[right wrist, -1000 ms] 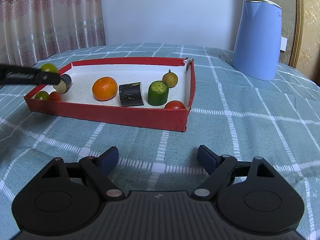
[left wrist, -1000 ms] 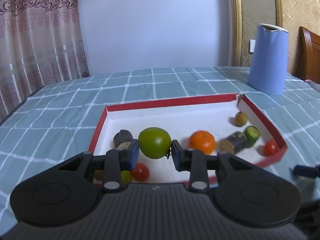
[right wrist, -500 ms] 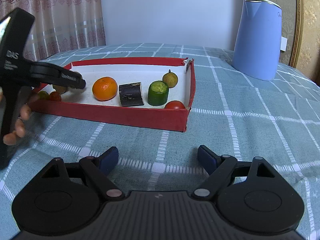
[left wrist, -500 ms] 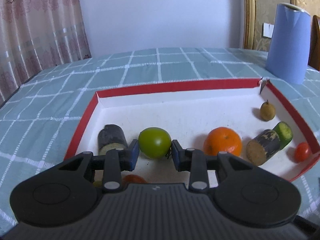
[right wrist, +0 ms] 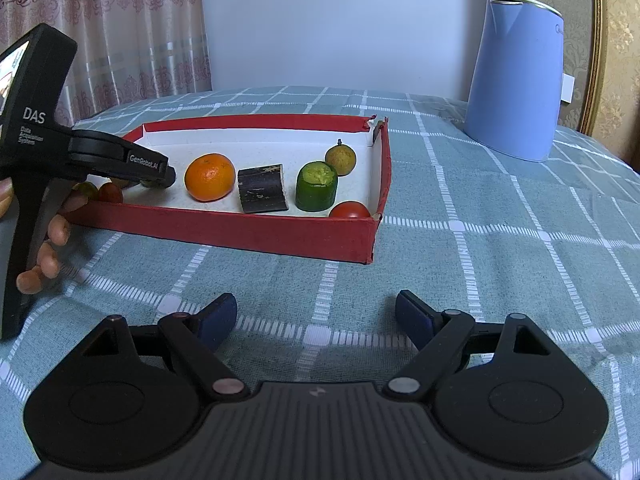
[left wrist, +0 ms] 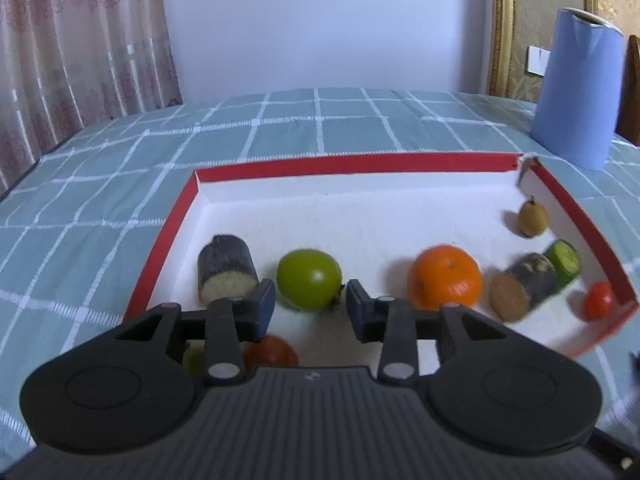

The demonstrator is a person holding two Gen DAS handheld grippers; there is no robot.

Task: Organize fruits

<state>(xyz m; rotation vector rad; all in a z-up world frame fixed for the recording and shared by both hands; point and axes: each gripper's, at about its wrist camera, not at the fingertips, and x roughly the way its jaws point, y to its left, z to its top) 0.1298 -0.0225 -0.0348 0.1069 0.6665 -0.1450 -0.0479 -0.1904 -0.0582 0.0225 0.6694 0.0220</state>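
A red-rimmed white tray (left wrist: pixel 360 164) holds a green round fruit (left wrist: pixel 309 280) that rests on its floor. My left gripper (left wrist: pixel 310 306) is low over the tray's near left part and its jaws are opening. The fruit sits just ahead between the pads, with a gap on each side. Beside it lie a dark cane piece (left wrist: pixel 226 270) and an orange (left wrist: pixel 444 278). A red tomato (left wrist: pixel 272 352) shows under the left finger. In the right wrist view my right gripper (right wrist: pixel 316 316) stands open above the cloth, in front of the tray (right wrist: pixel 240 234), with nothing in it.
At the tray's right end lie a second cane piece (left wrist: pixel 524 286), a cucumber chunk (left wrist: pixel 564 260), a cherry tomato (left wrist: pixel 599 300) and a small brown fruit (left wrist: pixel 532 218). A blue jug (right wrist: pixel 516 80) stands behind the tray on the checked cloth. A hand (right wrist: pixel 48 256) grips the left tool.
My left gripper came forward and down into the tray with the green fruit, then its jaws parted off the fruit. The right gripper has kept still.
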